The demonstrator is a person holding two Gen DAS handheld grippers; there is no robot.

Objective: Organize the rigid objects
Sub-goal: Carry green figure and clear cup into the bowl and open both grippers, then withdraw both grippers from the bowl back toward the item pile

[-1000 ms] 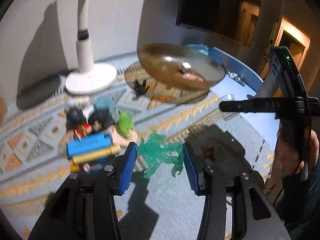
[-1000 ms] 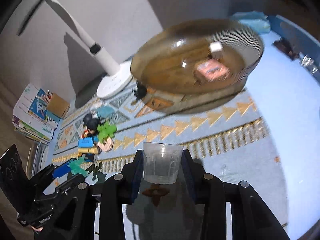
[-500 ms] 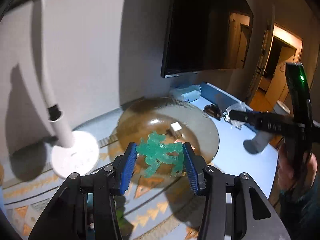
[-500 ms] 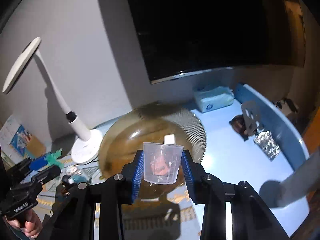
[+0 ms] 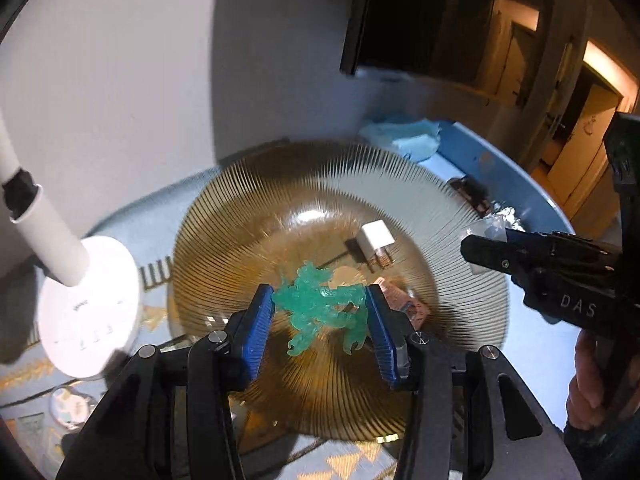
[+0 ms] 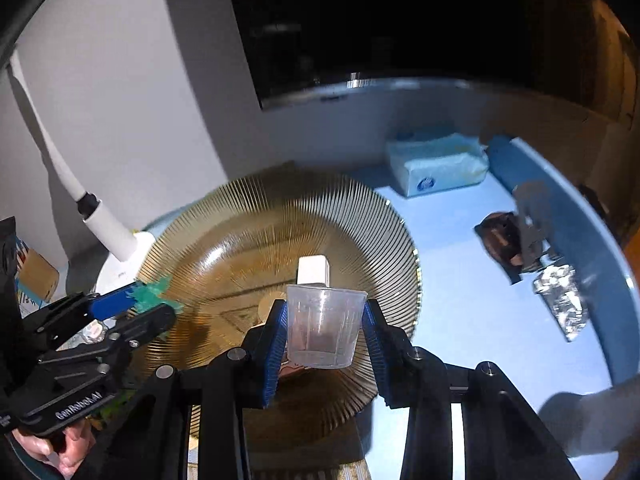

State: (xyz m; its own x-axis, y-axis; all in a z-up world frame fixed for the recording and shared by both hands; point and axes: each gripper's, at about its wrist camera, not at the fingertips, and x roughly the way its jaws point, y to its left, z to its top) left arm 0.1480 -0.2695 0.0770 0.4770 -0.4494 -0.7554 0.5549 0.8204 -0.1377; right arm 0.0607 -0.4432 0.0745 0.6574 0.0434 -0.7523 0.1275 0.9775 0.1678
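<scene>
My left gripper [image 5: 320, 314] is shut on a translucent green figure [image 5: 320, 306] and hangs over the near half of a ribbed amber glass bowl [image 5: 280, 208]. In the bowl lie a white charger plug [image 5: 374, 238] and a pink object [image 5: 404, 306]. My right gripper [image 6: 324, 332] is shut on a small clear plastic cup [image 6: 322, 328], upright, above the bowl's [image 6: 360, 208] near side, with the plug [image 6: 314, 270] just behind it. The right wrist view shows the left gripper [image 6: 148, 300] with the green figure [image 6: 154, 292] over the bowl's left rim.
A white lamp base [image 5: 88, 308] and stem [image 6: 108, 232] stand left of the bowl. On the blue table [image 6: 460, 280] to the right lie a tissue pack [image 6: 436, 164], a dark brown object [image 6: 500, 244] and crumpled foil [image 6: 560, 300]. A wall and dark screen stand behind.
Both grippers have travelled from above the patterned mat and toy pile to above the amber bowl, which now fills both views. Each still holds its object.
</scene>
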